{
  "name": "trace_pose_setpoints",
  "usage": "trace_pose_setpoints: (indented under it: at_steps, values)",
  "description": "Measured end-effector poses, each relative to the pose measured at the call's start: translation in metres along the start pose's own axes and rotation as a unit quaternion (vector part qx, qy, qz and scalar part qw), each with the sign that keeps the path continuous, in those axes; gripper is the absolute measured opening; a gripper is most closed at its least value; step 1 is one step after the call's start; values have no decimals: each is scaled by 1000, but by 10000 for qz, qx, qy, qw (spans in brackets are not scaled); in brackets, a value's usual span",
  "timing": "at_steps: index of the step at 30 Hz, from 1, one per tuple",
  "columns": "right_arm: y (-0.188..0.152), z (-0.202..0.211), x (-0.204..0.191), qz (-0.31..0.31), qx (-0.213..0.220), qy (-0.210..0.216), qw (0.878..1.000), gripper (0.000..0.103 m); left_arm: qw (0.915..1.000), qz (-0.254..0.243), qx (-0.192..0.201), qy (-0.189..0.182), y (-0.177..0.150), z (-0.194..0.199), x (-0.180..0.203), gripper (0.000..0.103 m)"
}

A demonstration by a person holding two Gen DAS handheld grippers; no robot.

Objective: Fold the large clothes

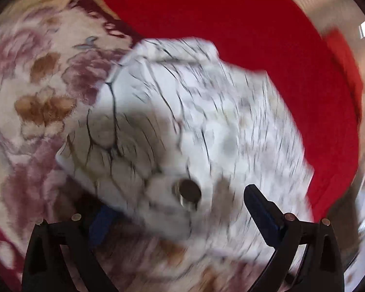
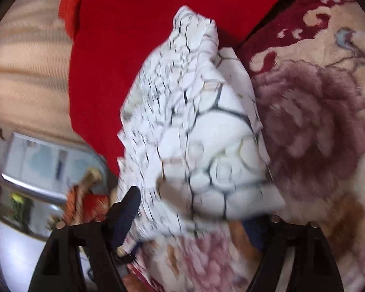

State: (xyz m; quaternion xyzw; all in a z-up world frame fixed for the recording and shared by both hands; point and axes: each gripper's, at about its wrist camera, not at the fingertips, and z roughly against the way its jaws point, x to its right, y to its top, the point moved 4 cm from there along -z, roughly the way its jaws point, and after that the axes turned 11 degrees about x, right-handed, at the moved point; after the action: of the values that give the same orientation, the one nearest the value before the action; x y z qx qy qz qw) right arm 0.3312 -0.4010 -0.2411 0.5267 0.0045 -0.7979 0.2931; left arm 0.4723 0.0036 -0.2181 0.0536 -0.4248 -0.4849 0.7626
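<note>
Two tools were spread wide over one white black-veined cloth garment (image 1: 194,121), left tool (image 1: 177,209), right tool (image 2: 199,209); nothing was gripped.

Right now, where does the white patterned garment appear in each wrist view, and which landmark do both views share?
Left wrist view: the garment fills the centre and lower middle, with the floral rug on its left.
Right wrist view: the garment runs from top centre down to the bottom middle, with the rug on its right.
Shared landmark: the red cloth behind the garment.
</note>
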Motion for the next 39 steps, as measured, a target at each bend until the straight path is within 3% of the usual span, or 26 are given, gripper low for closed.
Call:
trace_pose_setpoints:
  at_steps: [2,5,8,10,11,12,13,14,17,20,28,29,33,35,36,38,39]
  values:
    - [4,-8,-1,-6,188,146,9997,91,9989,411,172,-107,4,-5,-3,100]
    - [13,-16,-6,53,657,176,9977,91,9968,616,306,-415,8,-9,2,100]
    - [17,-25,-10,-22,1106,-1,9939,92,9957,690,446,-424,11,-11,5,100]
    - [18,-31,-18,178,1116,-241,9933,91,9970,547,478,-255,8,-12,5,89]
    - [18,-31,-18,191,1157,-318,9926,89,9976,466,504,-94,8,-12,4,76]
    - [19,-31,-18,176,1209,-380,9918,78,9981,393,477,44,9,-15,3,60]
    - [20,-30,-16,182,1239,-533,9907,57,9981,385,461,106,10,-13,-1,52]
    - [21,-31,-13,213,1224,-711,9897,47,9980,437,457,65,11,-12,-3,45]
    - [21,-31,-13,389,1158,-853,9888,36,9971,570,465,-182,17,-8,-6,30]
    - [14,-24,-36,1207,1362,-1033,9779,26,9971,199,685,-283,20,6,7,21]
    - [-10,31,-87,2641,1881,-934,9414,21,9940,-422,748,-684,17,62,30,19]
    - [-12,43,-88,2654,1866,-883,9418,21,9942,-504,680,-670,13,70,30,19]
    - [-10,88,-60,2113,1510,-811,9623,21,9938,-874,240,-645,-16,80,29,27]
    - [-13,99,-33,1959,1252,-951,9680,22,9921,-1116,-246,-519,-44,66,23,34]
    - [-13,100,-21,1896,1088,-1048,9702,26,9917,-1155,-410,-397,-52,60,17,46]
    - [-9,94,11,1251,534,-1132,9842,37,9931,-978,-634,-153,-61,44,2,58]
    - [-5,94,24,772,381,-1033,9909,58,9945,-786,-645,-254,-57,43,-2,58]
